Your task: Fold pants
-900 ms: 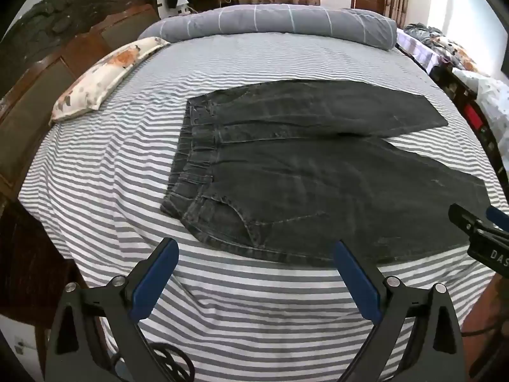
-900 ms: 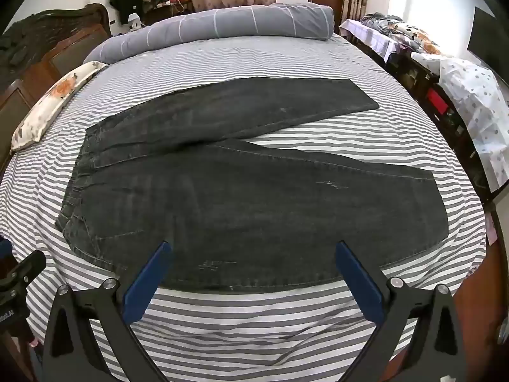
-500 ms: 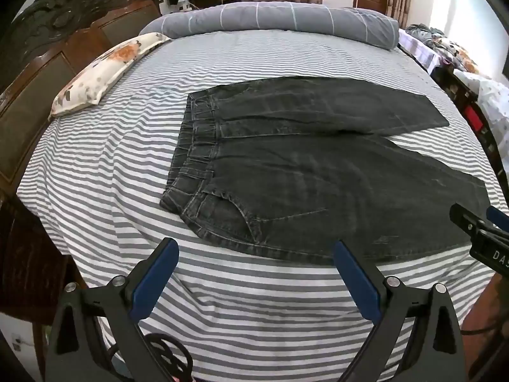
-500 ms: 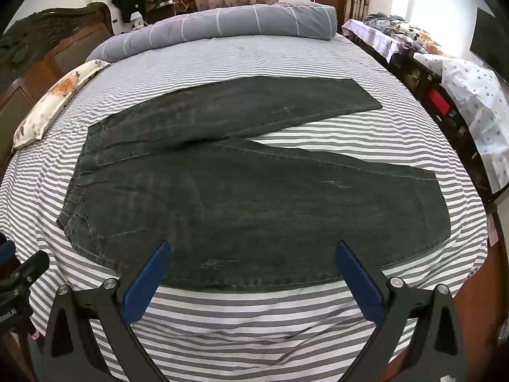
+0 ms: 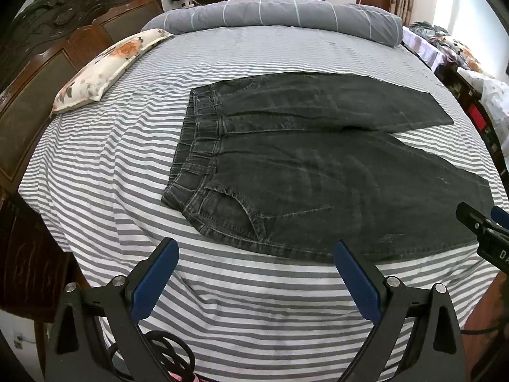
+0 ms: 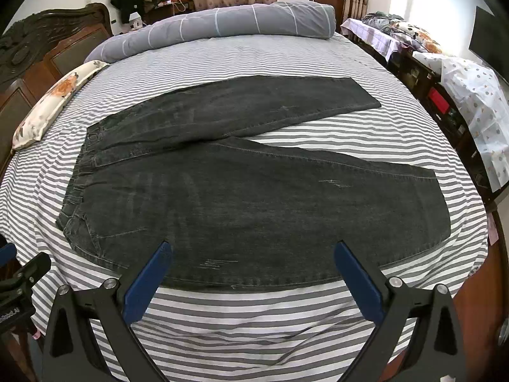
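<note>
Dark grey jeans (image 5: 311, 172) lie flat on the striped bed (image 5: 111, 146), waistband to the left, both legs spread to the right in a V. They also show in the right wrist view (image 6: 254, 197). My left gripper (image 5: 254, 270) is open and empty, hovering over the sheet just in front of the waist and pocket. My right gripper (image 6: 253, 273) is open and empty above the near leg's front edge. The right gripper's body shows at the right edge of the left wrist view (image 5: 486, 232).
A floral pillow (image 5: 105, 67) lies at the left by the wooden headboard (image 5: 47, 60). A rolled grey duvet (image 5: 280, 16) lies across the far side. The bed (image 6: 254, 318) drops off in front. Cluttered furniture (image 6: 445, 79) stands at the right.
Both grippers have drawn back and risen slightly, so more of the striped sheet shows in front of the jeans. The jeans have not moved.
</note>
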`<state>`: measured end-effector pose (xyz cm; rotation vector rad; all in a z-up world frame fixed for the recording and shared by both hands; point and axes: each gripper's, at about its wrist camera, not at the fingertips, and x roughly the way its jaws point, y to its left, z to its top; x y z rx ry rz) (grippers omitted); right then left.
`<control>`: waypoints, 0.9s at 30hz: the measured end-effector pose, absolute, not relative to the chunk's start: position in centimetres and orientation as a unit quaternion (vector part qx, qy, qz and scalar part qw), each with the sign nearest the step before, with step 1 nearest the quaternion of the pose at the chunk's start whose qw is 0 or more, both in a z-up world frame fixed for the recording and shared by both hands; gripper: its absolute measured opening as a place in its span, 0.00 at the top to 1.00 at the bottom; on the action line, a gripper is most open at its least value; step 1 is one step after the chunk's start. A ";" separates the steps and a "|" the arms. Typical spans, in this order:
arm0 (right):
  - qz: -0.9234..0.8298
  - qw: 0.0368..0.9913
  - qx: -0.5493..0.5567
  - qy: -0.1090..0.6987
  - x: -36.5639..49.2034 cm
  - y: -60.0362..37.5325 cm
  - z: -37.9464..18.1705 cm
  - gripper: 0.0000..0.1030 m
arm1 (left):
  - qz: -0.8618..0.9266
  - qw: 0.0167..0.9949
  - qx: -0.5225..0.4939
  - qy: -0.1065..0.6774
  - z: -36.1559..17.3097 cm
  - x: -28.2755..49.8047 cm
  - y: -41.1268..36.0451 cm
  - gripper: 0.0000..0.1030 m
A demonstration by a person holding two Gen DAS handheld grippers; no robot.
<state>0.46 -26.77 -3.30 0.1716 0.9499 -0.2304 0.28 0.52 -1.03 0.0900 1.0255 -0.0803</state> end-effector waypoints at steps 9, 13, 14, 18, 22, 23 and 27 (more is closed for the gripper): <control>-0.111 0.879 0.082 0.457 0.5 -26.8 -3.4 0.02 | -0.032 0.868 0.047 0.492 -1.3 0.3 0.6 0.05; -0.109 0.879 0.080 0.457 0.5 -26.7 -3.5 0.02 | -0.032 0.868 0.046 0.494 -1.5 0.3 0.7 0.05; -0.109 0.879 0.080 0.457 0.4 -26.7 -3.5 0.02 | -0.031 0.867 0.047 0.494 -1.6 0.3 0.6 0.05; -0.108 0.878 0.079 0.459 0.5 -26.7 -3.6 0.02 | -0.030 0.866 0.047 0.496 -1.7 0.3 0.8 0.05; -0.108 0.878 0.078 0.459 0.5 -26.6 -3.6 0.02 | -0.030 0.866 0.048 0.497 -1.8 0.3 0.8 0.05; -0.108 0.878 0.078 0.460 0.5 -26.6 -3.6 0.02 | -0.030 0.865 0.049 0.498 -1.9 0.3 0.8 0.05; -0.109 0.874 0.078 0.467 0.6 -26.5 -4.0 0.02 | -0.031 0.861 0.050 0.505 -2.4 0.3 0.8 0.05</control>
